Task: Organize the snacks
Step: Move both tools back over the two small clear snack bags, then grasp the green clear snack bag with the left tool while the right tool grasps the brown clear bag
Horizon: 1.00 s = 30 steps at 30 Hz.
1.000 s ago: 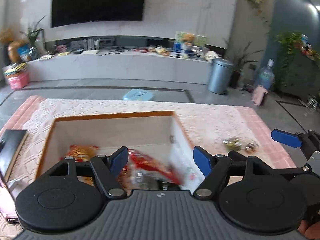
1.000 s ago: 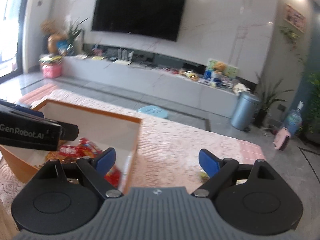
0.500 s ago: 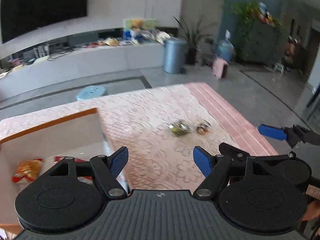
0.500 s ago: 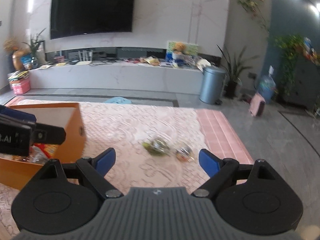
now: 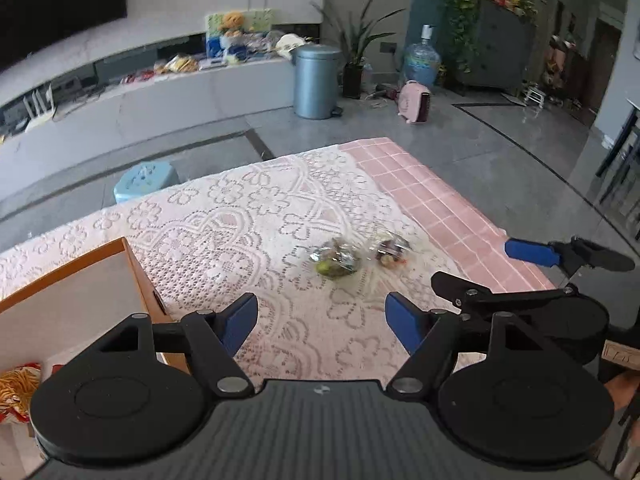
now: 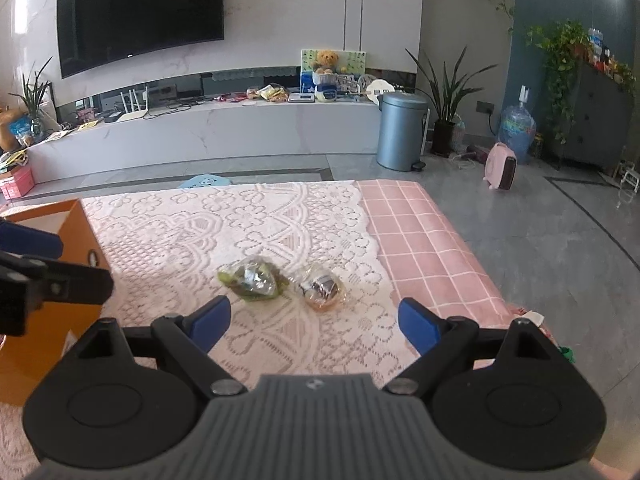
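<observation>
Two clear-wrapped snacks, green snack [image 6: 253,279] touching brown snack [image 6: 322,288], lie on the lace-covered table [image 6: 256,220] well right of the orange box [image 6: 52,280], so I hold both right fingers [image 6: 418,324] and left fingers [image 5: 240,322] spread wide, empty, aimed at them for pickup.

Grey tiled floor [image 6: 540,240], marble wall with black television [image 6: 140,16], long white console [image 6: 208,132], blue bin [image 6: 400,132]

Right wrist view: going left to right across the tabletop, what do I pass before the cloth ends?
Left gripper → orange box → green snack packet → brown snack packet → edge of the lace cloth → pink checked tablecloth.
</observation>
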### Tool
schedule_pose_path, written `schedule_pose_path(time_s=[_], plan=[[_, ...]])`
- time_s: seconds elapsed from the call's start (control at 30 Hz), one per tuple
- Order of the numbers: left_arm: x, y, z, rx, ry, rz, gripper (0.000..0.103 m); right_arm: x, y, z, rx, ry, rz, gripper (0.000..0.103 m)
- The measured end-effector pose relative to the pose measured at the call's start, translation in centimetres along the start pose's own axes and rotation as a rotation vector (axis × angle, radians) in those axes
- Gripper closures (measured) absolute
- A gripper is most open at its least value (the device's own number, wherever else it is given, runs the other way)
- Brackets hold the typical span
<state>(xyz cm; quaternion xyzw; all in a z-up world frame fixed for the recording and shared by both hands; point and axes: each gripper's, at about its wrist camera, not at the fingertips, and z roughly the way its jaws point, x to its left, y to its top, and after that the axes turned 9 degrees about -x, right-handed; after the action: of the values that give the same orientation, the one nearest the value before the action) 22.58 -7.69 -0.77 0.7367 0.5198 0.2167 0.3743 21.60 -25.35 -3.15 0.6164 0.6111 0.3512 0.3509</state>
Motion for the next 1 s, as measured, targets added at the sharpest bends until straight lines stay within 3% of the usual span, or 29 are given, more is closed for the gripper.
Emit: schedule_pose_path(time_s=[0.1, 0.27, 0.47, 0.8, 1.0], plan=[[1.2, 0.8, 1.4, 0.024, 0.021, -0.05, 0.02, 0.0, 0.2, 2.1, 0.012, 0.012, 0.011, 0.017], [1.8, 1.6, 3.6, 0.061, -0.011, -0.098, 0.023, 0.2, -0.4, 6.5, 0.04, 0.041, -0.013, 0.032], [0.9, 2.4, 7.2, 0.063, -0.03, -0.176, 0.023, -2.9, -1.2, 10.2, 0.071, 0.019, 0.109, 0.034], [-0.8, 1.6, 14.0, 0.117, 0.012, -0.249, 0.023, -3.6, -3.0, 14.0, 0.07, 0.076, 0.135, 0.034], [-0.8, 0.5, 16.0, 0.161, 0.034, -0.274, 0.025, -3.2, -3.4, 14.3, 0.065, 0.093, 0.119, 0.038]])
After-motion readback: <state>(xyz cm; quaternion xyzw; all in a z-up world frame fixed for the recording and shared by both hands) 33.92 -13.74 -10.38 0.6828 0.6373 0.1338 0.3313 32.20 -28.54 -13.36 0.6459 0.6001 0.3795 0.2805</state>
